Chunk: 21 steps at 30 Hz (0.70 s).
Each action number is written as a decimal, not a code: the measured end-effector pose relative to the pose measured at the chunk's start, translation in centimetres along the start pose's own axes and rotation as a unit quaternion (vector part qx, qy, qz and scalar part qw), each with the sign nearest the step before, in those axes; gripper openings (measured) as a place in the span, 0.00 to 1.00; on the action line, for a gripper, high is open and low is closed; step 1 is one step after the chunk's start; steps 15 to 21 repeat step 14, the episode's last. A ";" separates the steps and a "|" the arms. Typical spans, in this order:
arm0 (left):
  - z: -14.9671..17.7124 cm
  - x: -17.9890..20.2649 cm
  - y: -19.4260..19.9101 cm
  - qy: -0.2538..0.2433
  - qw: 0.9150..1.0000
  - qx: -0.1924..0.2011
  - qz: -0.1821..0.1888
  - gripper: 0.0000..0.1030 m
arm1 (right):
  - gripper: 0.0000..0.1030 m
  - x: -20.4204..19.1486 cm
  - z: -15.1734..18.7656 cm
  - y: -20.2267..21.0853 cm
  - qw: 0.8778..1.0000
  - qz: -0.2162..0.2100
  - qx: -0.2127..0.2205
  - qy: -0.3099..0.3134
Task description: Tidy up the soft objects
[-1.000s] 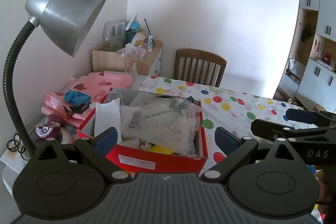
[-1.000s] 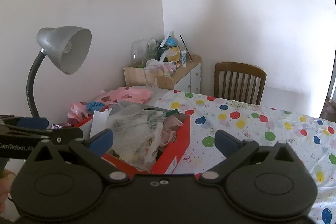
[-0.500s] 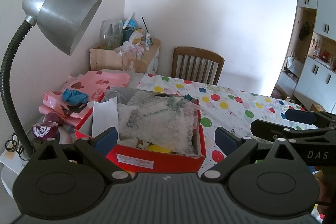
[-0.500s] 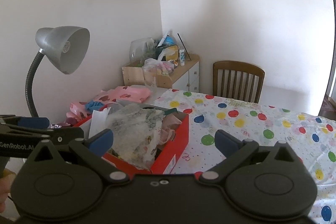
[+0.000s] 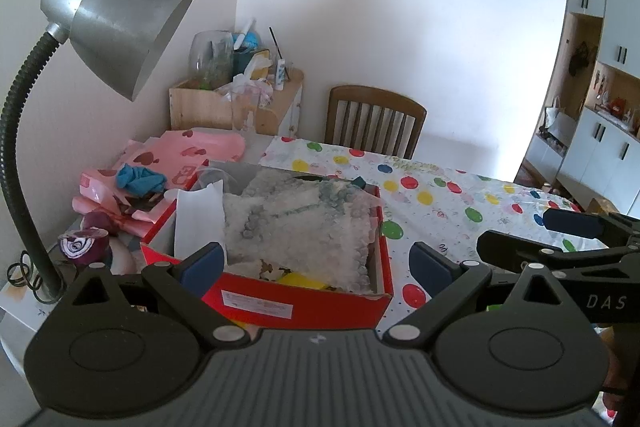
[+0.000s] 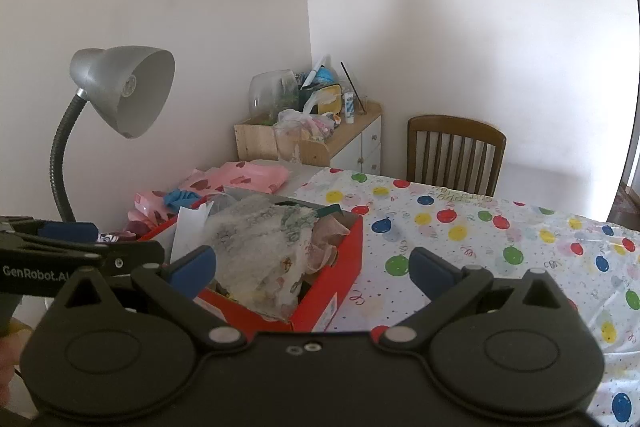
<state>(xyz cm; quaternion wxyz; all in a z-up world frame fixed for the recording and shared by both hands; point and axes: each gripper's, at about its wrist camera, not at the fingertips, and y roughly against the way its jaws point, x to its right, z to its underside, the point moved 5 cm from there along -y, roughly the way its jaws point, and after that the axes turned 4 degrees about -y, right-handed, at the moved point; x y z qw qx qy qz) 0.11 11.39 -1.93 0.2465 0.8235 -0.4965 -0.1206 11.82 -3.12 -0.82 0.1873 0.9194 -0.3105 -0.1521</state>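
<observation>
**Left wrist view: both grippers stand off a full red box**

Left wrist view shows the left gripper (image 5: pixel 316 261) with its jaws spread wide and holding nothing, aimed at the red box (image 5: pixel 304 301) on the desk (image 5: pixel 460 211). The right gripper (image 6: pixel 312 267) is likewise wide apart and empty, just beside the left one and facing the same box from its right.

The soft things lie mostly in the box: a white bubble-wrap bundle (image 5: pixel 296 227) heaped on top, pinkish fabric (image 6: pixel 326 241) along the far side, something yellow (image 5: pixel 300 281) under the wrap. A blue cloth (image 5: pixel 140 179) and pink heart-print bags (image 5: pixel 200 147) lie outside, to the box's left. This fits either a box being filled or one being emptied, so the stage stays open.

Any grasp should pinch a fold of soft material, not the cardboard rim, and lift slowly, since the wrap overhangs the edge and may drag its neighbours.

The lamp (image 5: pixel 116 31) hangs close above the left side, its neck and cord (image 5: pixel 18 267) near the purple-and-white roll (image 5: pixel 84 245); reaching for the blue cloth means passing under it. A chair (image 5: pixel 374 125) and a cluttered cabinet (image 5: pixel 236 99) stand well behind.
</observation>
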 end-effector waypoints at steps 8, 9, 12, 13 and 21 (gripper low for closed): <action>-0.2 0.0 -0.2 -0.006 1.000 0.003 -0.003 0.97 | 1.00 0.0 0.0 0.0 1.000 0.001 0.000 0.000; -0.3 0.0 -0.3 -0.007 1.000 0.003 -0.003 0.97 | 1.00 0.0 0.1 0.0 1.000 0.001 0.000 -0.001; -0.3 -0.1 -0.4 -0.007 1.000 0.001 -0.002 0.97 | 1.00 0.1 0.1 -0.1 1.000 0.004 -0.002 -0.001; -0.3 -0.1 -0.5 -0.007 1.000 0.000 -0.001 0.97 | 1.00 0.1 0.1 -0.2 1.000 0.005 -0.003 -0.002; -0.2 -0.1 -0.6 -0.007 1.000 -0.002 0.000 0.97 | 1.00 0.2 0.1 -0.3 1.000 0.005 -0.004 -0.004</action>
